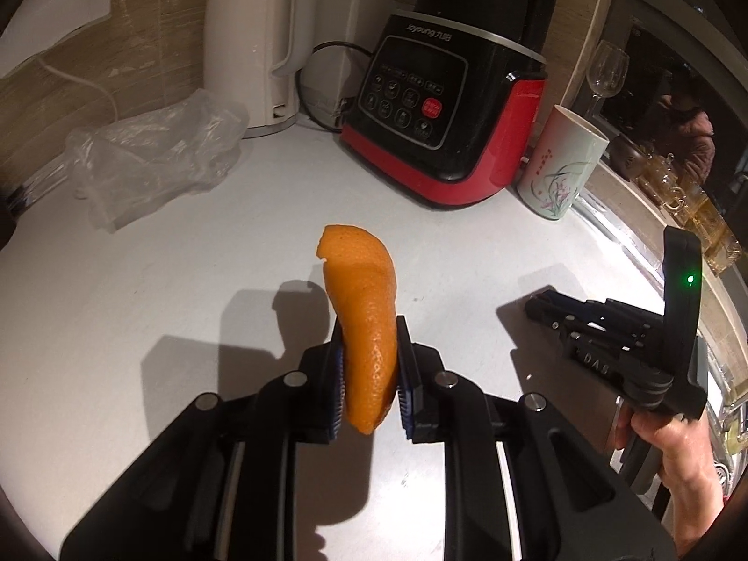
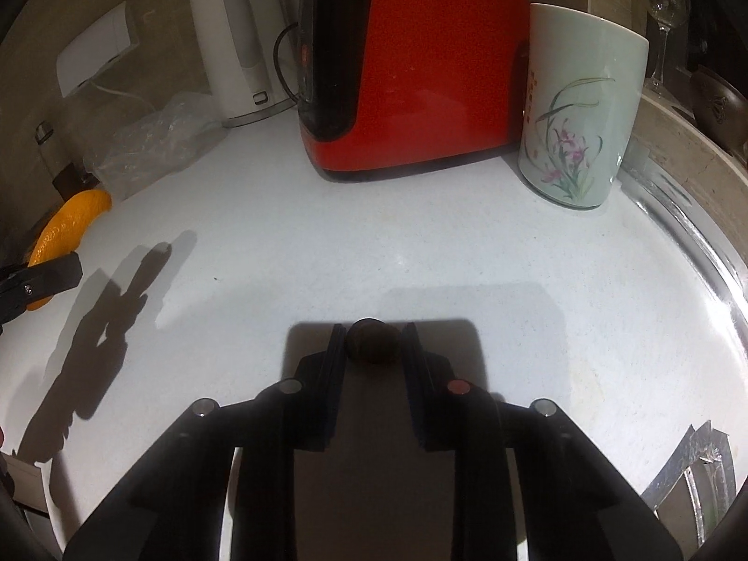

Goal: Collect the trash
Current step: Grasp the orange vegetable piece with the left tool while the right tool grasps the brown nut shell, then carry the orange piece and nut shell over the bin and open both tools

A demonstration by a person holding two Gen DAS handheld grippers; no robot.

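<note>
Two grippers work the white countertop (image 2: pixel 290 257). Between the right gripper (image 2: pixel 371 343) fingertips sits a small dark round scrap (image 2: pixel 372 341), touching the left pad, jaws not visibly clamped. Well to its left, the left gripper (image 1: pixel 369 364) clenches an upright orange peel (image 1: pixel 367 322).

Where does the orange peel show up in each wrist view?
Left wrist: orange peel at centre, clamped upright in the left hand-held gripper.
Right wrist: orange peel at far left edge.
Shared landmark: red blender base at the back of the counter.
</note>
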